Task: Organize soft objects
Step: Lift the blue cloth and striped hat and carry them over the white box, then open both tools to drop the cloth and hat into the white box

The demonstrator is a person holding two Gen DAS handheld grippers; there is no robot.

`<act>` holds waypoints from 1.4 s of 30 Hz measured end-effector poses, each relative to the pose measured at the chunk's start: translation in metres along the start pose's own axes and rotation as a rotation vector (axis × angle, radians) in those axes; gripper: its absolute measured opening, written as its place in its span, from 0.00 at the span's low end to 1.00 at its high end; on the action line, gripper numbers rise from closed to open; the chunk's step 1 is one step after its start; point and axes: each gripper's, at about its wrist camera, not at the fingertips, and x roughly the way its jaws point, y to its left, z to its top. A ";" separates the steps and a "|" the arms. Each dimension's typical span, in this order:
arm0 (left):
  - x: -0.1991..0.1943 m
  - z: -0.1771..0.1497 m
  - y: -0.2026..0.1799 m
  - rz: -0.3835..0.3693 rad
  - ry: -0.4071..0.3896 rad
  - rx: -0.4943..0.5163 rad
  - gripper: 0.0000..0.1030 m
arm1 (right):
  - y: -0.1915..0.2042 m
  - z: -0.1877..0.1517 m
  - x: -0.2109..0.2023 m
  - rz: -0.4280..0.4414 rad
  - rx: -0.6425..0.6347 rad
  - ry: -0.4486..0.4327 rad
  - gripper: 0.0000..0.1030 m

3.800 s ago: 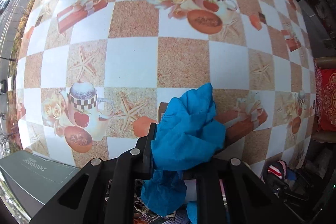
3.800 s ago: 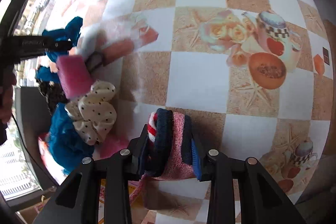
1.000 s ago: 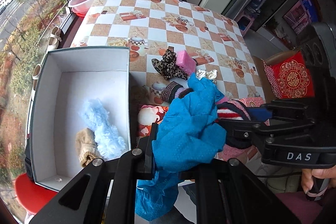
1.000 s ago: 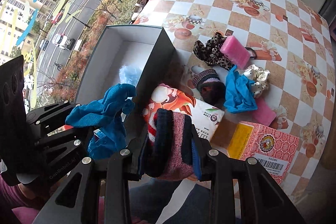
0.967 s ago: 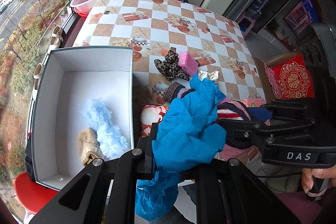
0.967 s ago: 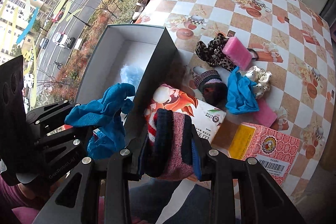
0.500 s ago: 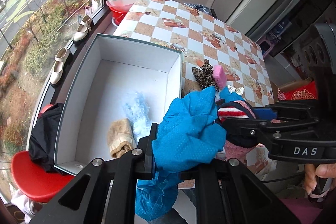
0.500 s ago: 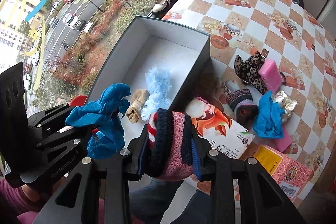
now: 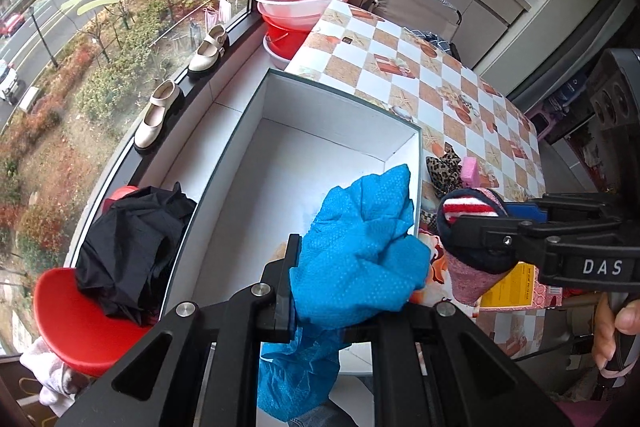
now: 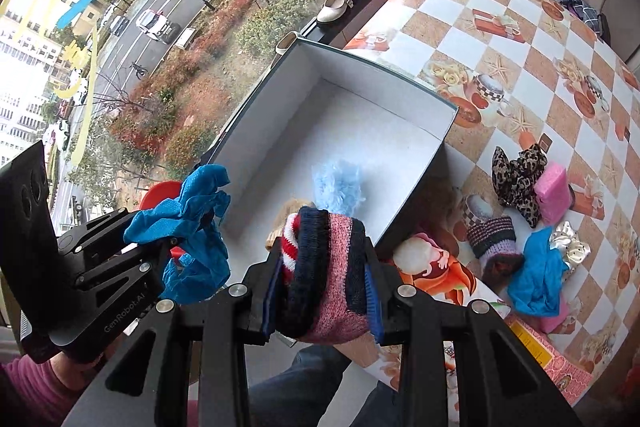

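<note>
Now we carry both loads over the open white cardboard box point(image 10: 400, 95): left tongs point(image 9: 352, 263) pinch a crumpled blue cloth point(image 9: 360, 247), right tongs point(image 10: 320, 283) clamp a pink-and-navy knitted sock point(image 10: 328, 267) (release low, inside the walls).

Cream shoes point(image 9: 160, 113); red stool point(image 9: 72, 327)

window point(image 9: 132, 7): daylight, street below | sill point(image 9: 224, 67): cream shoes point(image 9: 156, 117) | checked table point(image 9: 440, 99)
</note>
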 end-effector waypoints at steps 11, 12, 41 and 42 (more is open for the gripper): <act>0.019 0.017 0.008 0.014 0.011 -0.014 0.14 | 0.004 0.030 0.016 -0.003 0.017 0.020 0.35; 0.022 0.020 0.008 0.015 0.012 -0.013 0.14 | 0.005 0.033 0.017 -0.007 0.016 0.021 0.35; 0.043 0.052 0.012 -0.012 -0.040 -0.085 1.00 | -0.019 0.065 0.015 -0.071 0.079 -0.040 0.98; 0.043 0.053 0.012 -0.012 -0.037 -0.093 1.00 | -0.021 0.065 0.014 -0.072 0.090 -0.043 0.98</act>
